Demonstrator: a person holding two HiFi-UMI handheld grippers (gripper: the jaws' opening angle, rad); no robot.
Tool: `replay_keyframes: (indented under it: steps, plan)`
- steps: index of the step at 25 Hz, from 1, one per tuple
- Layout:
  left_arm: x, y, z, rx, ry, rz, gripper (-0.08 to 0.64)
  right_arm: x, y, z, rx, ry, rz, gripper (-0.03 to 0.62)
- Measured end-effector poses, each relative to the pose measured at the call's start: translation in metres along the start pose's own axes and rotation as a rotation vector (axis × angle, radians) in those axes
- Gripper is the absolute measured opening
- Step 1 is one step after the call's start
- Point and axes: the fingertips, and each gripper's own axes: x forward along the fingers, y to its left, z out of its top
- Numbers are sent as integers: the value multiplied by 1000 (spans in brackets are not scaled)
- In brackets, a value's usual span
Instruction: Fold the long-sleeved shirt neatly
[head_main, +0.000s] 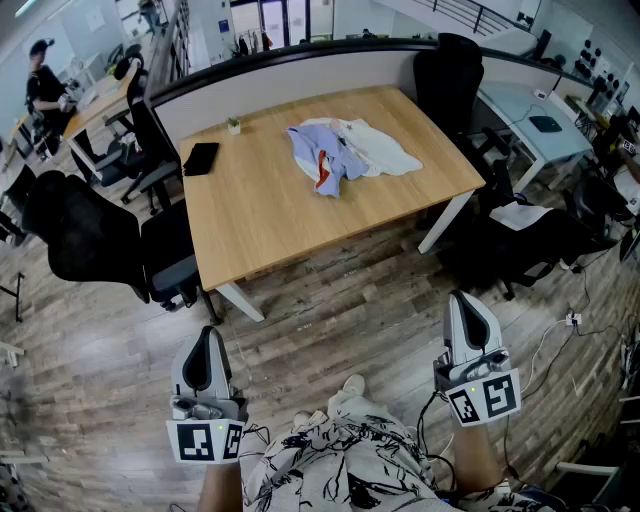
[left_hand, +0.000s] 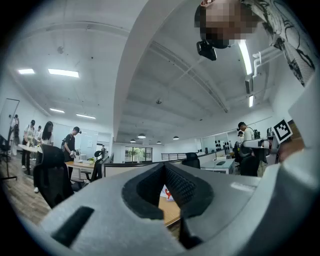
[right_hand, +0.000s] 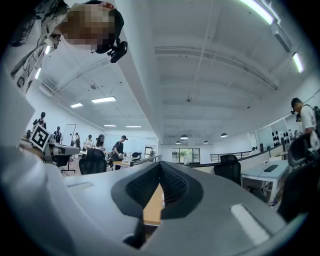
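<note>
A crumpled long-sleeved shirt (head_main: 345, 152), light blue and white with a red patch, lies in a heap on the far right part of the wooden table (head_main: 270, 210). A sliver of the shirt (left_hand: 167, 192) shows between the left gripper's jaws. My left gripper (head_main: 207, 352) is held low over the floor, well short of the table, shut and empty. My right gripper (head_main: 464, 308) hangs level at the lower right, also shut with nothing in it. Both point toward the table from a distance.
A black phone (head_main: 201, 158) and a small potted plant (head_main: 233, 126) sit on the table's far left. Black office chairs (head_main: 95, 240) stand left of the table, another chair (head_main: 520, 235) to the right. Wood floor lies between me and the table. People stand at desks far left.
</note>
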Motion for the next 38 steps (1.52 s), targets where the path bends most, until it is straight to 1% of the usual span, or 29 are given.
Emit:
replay_keyframes:
  steps: [7,12,15,21,24,26,27,28,30,33,36,38]
  plan:
    - [1,-4,0,5,-3,-5,0,-2,3,1,-10,-3,12,2]
    - [0,-5,2,-8,-11,-2,0,-5,4,5,44,-39,25,2]
    - [-1,-7,0,-17,-3,1,0,-10,1,5,51,-41,17,2]
    - [-6,-4,1,22,-9,26,3,-13,0,1,41,-35,5,3]
    - [-7,-5,1,20,-8,23,36,-15,1,3,37,-42,6,3]
    - [-7,-7,0,22,-6,19,80,-17,1,2,40,-43,8,43]
    - [-7,-8,0,22,-7,16,89,-17,0,2,41,-42,10,62]
    - [-7,-9,0,23,-8,14,91,-18,0,1,42,-41,11,68]
    - [-7,-10,0,25,-12,14,120,-19,-1,0,41,-41,11,92]
    - [-6,-5,-2,6,-7,33,183,-18,-2,0,42,-45,14,152]
    - [-7,2,-5,-8,4,58,258,-16,-1,0,52,-51,23,244]
    - [-7,5,-6,-6,11,66,290,-15,0,-1,53,-49,28,289]
